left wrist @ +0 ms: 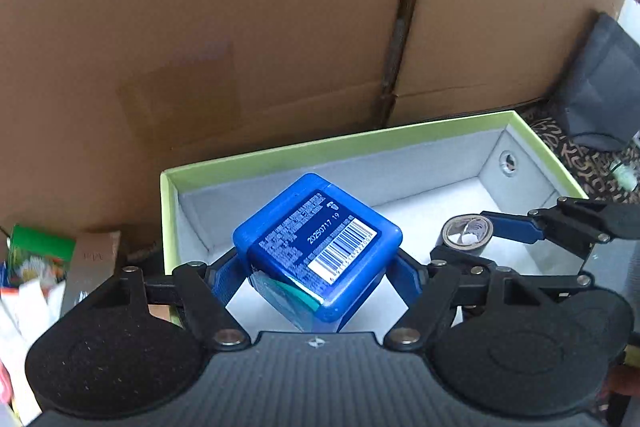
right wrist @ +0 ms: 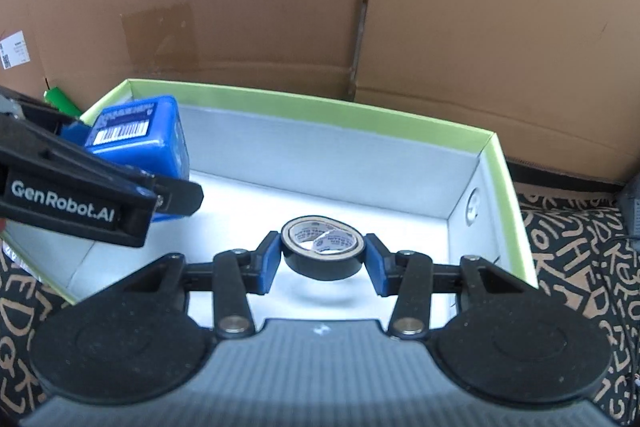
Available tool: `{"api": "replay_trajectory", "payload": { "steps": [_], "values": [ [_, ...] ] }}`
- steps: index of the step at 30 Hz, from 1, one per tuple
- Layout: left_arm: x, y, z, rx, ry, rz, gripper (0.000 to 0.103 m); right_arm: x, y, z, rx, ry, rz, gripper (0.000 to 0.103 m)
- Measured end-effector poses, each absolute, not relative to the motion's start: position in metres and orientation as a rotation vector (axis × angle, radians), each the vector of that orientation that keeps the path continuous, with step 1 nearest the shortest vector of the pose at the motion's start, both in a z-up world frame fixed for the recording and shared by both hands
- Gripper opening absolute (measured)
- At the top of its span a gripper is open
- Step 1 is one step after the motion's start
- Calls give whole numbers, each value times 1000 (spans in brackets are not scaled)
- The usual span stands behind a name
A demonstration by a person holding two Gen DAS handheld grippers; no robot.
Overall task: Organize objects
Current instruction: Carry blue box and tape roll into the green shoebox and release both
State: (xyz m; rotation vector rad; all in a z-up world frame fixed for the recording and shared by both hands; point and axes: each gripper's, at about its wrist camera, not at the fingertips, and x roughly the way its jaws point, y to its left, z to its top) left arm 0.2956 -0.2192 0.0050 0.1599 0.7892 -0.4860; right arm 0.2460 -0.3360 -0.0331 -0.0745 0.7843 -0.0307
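Observation:
My left gripper (left wrist: pixel 318 277) is shut on a blue plastic box (left wrist: pixel 320 247) with a barcode label, held above the left part of a green-rimmed cardboard box (left wrist: pixel 332 143) with a white inside. My right gripper (right wrist: pixel 323 259) is shut on a roll of black tape (right wrist: pixel 323 247), held over the floor of the green-rimmed box (right wrist: pixel 304 99). The tape roll (left wrist: pixel 467 229) and the right gripper's fingers (left wrist: pixel 516 227) also show in the left wrist view, to the right of the blue box. In the right wrist view the blue box (right wrist: pixel 140 143) sits at the left in the left gripper (right wrist: pixel 120 163).
A tall brown cardboard wall (left wrist: pixel 240 27) stands right behind the green-rimmed box. Small packages, among them a green one (left wrist: pixel 40 247), lie to its left. A patterned black-and-tan cloth (right wrist: pixel 580 247) covers the surface around it. A dark grey object (left wrist: pixel 600 87) sits at the far right.

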Motion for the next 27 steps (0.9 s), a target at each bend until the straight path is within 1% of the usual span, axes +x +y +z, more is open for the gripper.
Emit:
{"api": "replay_trajectory", "payload": {
  "steps": [2, 4, 5, 6, 8, 10, 11, 12, 14, 15, 20, 22, 27],
  "values": [
    [295, -221, 5, 165, 769, -489, 79, 249, -335, -37, -79, 796, -37, 45],
    [296, -222, 4, 146, 777, -495, 91, 247, -334, -39, -81, 798, -40, 58],
    [296, -221, 5, 135, 777, -498, 92, 247, -332, -39, -78, 795, -42, 69],
    [295, -221, 5, 126, 774, -503, 92, 243, -332, -38, -78, 785, -44, 72],
    [294, -220, 7, 105, 777, -509, 92, 240, -329, -36, -78, 774, -28, 74],
    [292, -217, 11, 70, 775, -511, 92, 230, -330, -32, -73, 759, -9, 80],
    [290, -215, 14, 52, 767, -513, 92, 227, -326, -29, -71, 748, -2, 90],
    [286, -212, 18, 36, 754, -513, 92, 224, -322, -25, -75, 732, -7, 95],
    [277, -208, 27, 14, 721, -512, 93, 213, -324, -18, -86, 691, -12, 99],
    [271, -204, 32, 7, 705, -511, 94, 205, -324, -15, -91, 673, -10, 102],
    [244, -188, 47, -55, 652, -500, 97, 177, -310, 1, -94, 605, -18, 103],
    [227, -173, 51, -94, 638, -505, 98, 152, -311, 8, -98, 585, -23, 103],
    [189, -151, 54, -117, 576, -521, 100, 115, -304, 18, -93, 530, -9, 103]
  ]
}}
